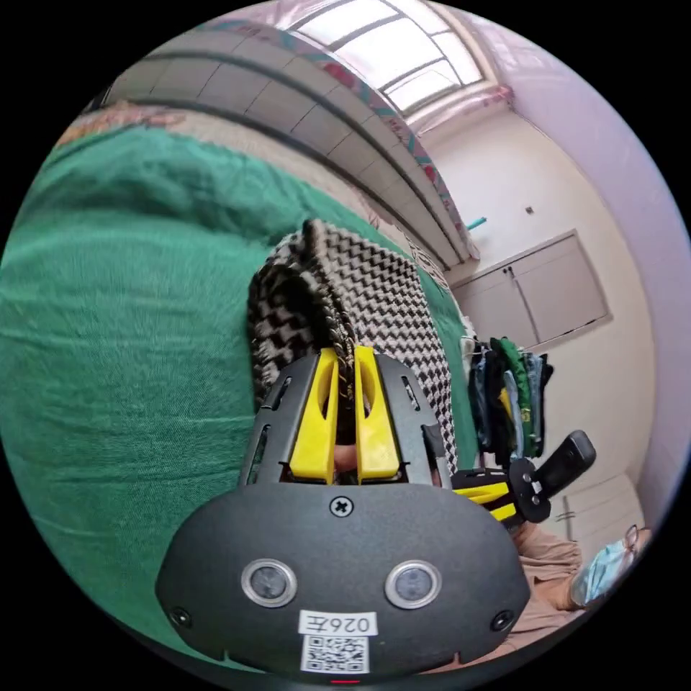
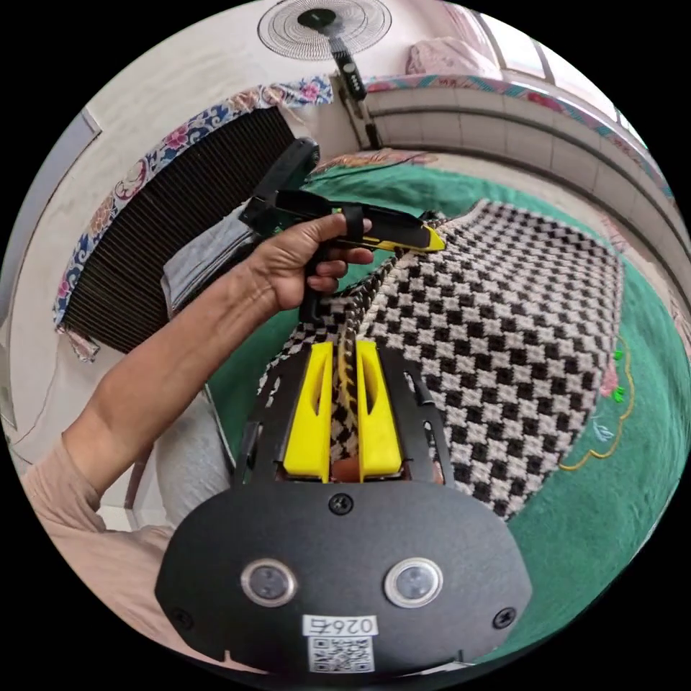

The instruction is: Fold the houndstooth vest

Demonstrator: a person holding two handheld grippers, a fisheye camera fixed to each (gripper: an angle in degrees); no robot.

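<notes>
**Houndstooth knit pinched at two points over a green bedspread**

Black-and-cream houndstooth knit vest (image 2: 504,338) lies spread across a green cloth bedspread (image 2: 612,504) with a small embroidered flower motif near the vest's edge; part of the vest rises off the bedspread toward both grippers. In the right gripper view, the right gripper (image 2: 344,360), black-bodied with yellow plastic fingers (image 2: 311,410), has those fingers drawn close together with a braided edge of the vest clamped between them. Beyond it in the same view, a person's bare hand (image 2: 302,266) grips the handle of the left gripper (image 2: 435,241), whose yellow tip meets the vest's far edge; a peach sleeve covers the upper arm. A standing electric fan (image 2: 324,25) and a dark ribbed panel draped with floral cloth (image 2: 165,237) stand behind.

In the left gripper view, the left gripper (image 1: 345,363) likewise has its yellow fingers (image 1: 374,425) nearly together, pressing on a bunched fold of the vest (image 1: 374,288), which hangs in a loose mound above the green bedspread (image 1: 108,324); the right gripper (image 1: 497,497) shows low at the side, beside the vest's edge. Farther back are a window (image 1: 403,50), pale cupboard doors (image 1: 540,295) and a cluster of hanging clothes (image 1: 511,403).
</notes>
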